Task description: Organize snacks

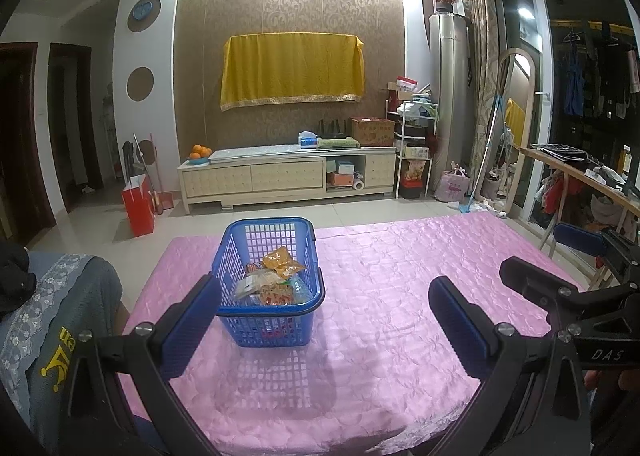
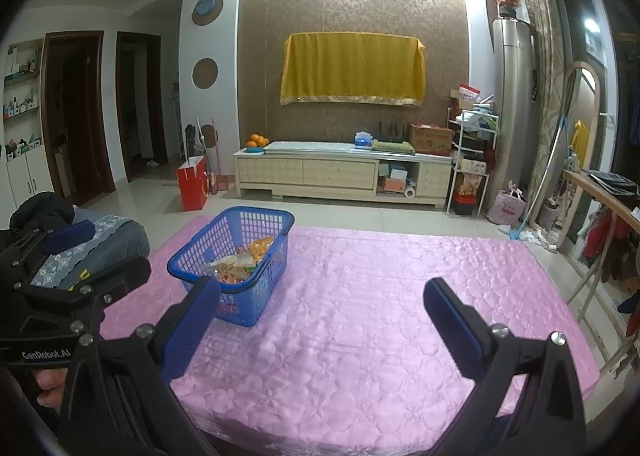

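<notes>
Snacks (image 1: 276, 276) sit heaped in the bottom of a blue basket (image 1: 236, 252), several crinkly packets in orange, yellow, red and clear film, with an orange packet (image 1: 282, 260) propped highest at the far side. From our left wrist view the basket stands at about 11 o'clock on the pink quilted tablecloth (image 1: 392, 296), its black-edged rim near the left pad; from the right wrist view the same basket (image 2: 192, 256) lies at about 10 o'clock, partly behind that gripper's left pad.

We hold the left gripper (image 1: 324, 316) with its jaws spread wide, blue pads (image 1: 460, 324) well apart, and nothing between them but bare cloth. Our right gripper (image 2: 320, 316) is likewise spread wide and grips nothing. Both hover above the cloth, just short of the basket. Each camera catches the other gripper at its edge: the right one at 3 o'clock in the left view, the left one at 9 o'clock in the right view, where fingertips (image 2: 50, 384) of a hand curl around its handle.

At 8 o'clock in the left view we see a grey-blue cushion with lace trim (image 1: 52, 316). Beyond the table, at 12 o'clock, a pale low cabinet (image 1: 288, 171) stands against the patterned wall under a yellow cloth (image 1: 292, 71), with a bowl of oranges (image 1: 199, 153) on its left end and a red paper bag (image 1: 138, 207) on the floor.
</notes>
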Tool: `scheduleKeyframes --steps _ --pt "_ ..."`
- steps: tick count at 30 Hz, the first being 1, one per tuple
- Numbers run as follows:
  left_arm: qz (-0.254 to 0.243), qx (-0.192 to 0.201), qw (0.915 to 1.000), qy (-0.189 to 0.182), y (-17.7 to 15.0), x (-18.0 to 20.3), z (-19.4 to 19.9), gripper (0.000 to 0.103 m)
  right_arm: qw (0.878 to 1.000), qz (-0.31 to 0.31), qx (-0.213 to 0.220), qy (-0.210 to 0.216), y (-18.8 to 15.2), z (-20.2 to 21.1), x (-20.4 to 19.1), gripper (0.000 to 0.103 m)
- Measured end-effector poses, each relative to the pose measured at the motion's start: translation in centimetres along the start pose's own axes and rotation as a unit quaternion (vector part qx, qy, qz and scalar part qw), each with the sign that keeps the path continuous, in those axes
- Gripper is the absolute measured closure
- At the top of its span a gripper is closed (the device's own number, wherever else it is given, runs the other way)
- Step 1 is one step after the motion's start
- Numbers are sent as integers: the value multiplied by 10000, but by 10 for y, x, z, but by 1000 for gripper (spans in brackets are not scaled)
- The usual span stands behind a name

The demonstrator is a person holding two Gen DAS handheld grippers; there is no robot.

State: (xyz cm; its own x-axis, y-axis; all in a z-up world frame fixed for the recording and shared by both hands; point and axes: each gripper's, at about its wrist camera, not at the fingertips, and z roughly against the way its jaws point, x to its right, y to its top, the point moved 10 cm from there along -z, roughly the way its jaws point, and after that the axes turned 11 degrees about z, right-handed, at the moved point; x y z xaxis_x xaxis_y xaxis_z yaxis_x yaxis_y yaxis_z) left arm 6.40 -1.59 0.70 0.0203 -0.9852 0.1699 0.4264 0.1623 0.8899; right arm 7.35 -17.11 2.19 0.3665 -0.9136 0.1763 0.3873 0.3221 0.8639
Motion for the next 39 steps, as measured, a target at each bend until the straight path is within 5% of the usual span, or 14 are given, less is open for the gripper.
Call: scheduleKeyframes --steps 39 --pt "75 21 9999 111 -5 4 11 1 10000 9 -4 1 3 8 -3 0"
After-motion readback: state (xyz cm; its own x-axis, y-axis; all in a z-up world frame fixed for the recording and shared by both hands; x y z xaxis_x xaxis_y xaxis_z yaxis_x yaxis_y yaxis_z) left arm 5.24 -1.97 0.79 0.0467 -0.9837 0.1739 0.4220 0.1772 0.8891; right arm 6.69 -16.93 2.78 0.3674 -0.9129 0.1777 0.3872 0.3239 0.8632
